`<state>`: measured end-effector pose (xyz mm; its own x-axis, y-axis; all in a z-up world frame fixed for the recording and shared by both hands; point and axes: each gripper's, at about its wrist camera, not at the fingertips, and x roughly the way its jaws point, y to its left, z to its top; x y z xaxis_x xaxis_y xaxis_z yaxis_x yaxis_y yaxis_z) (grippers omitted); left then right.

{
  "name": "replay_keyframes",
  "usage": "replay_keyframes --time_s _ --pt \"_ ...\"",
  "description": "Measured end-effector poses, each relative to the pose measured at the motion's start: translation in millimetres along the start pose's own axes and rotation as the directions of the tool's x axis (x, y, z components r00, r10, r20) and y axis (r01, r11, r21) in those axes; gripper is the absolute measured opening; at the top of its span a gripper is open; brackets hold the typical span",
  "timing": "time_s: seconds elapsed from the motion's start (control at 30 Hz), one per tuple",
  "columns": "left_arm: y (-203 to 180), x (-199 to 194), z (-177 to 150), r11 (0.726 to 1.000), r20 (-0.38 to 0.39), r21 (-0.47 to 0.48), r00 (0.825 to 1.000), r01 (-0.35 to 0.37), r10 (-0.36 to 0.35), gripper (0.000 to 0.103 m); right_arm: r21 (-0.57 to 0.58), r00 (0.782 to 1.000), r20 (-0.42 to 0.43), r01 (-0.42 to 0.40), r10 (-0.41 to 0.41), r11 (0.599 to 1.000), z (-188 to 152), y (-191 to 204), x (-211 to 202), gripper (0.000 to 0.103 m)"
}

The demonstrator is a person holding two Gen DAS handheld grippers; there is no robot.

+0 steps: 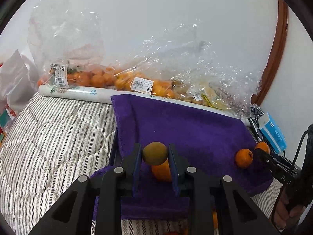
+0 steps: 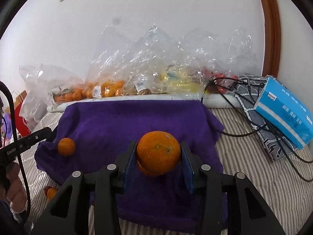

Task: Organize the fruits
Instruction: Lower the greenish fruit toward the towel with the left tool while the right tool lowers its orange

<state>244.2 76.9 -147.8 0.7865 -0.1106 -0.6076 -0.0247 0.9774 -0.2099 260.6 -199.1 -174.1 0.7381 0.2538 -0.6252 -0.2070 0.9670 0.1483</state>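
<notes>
In the left wrist view my left gripper [image 1: 155, 154] is shut on a brown-green kiwi [image 1: 154, 152], held above the purple towel [image 1: 195, 129]. An orange fruit [image 1: 161, 173] lies on the towel just below it. In the right wrist view my right gripper [image 2: 158, 154] is shut on a large orange [image 2: 158, 152] above the same towel [image 2: 117, 121], with another orange [image 2: 145, 170] partly hidden under it. A small orange [image 2: 66, 146] lies at the towel's left side. The left view shows an orange [image 1: 243, 158] beside the right gripper's fingers [image 1: 264, 156].
Clear plastic bags of oranges [image 1: 93, 78] and other fruit [image 2: 176, 78] lie along the wall behind a white box edge [image 1: 78, 93]. A blue tissue pack [image 2: 283, 109] and black cables [image 2: 254, 129] lie at the right. Small fruits [image 2: 49, 192] lie on the striped bedding [image 1: 49, 137].
</notes>
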Motion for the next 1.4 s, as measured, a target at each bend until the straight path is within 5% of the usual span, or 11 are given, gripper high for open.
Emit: replay_keyframes --time_s 0.5,0.9,1.4 --pt "5.8 4.1 -0.9 1.0 -0.007 -0.031 1.0 -0.007 0.007 0.025 0.036 0.999 0.011 0.032 -0.032 0.999 4.0 -17.9 -8.2 0.043" --pt "5.9 9.6 -2.7 1.0 -0.026 -0.025 1.0 -0.007 0.006 0.025 -0.067 0.999 -0.039 -0.022 0.019 0.998 -0.9 4.9 -2.0 0.043" --pt "4.8 14.7 -3.5 1.0 -0.054 -0.021 0.998 0.018 -0.019 0.025 -0.122 0.996 -0.088 0.006 -0.017 0.993 -5.5 8.9 3.9 0.043"
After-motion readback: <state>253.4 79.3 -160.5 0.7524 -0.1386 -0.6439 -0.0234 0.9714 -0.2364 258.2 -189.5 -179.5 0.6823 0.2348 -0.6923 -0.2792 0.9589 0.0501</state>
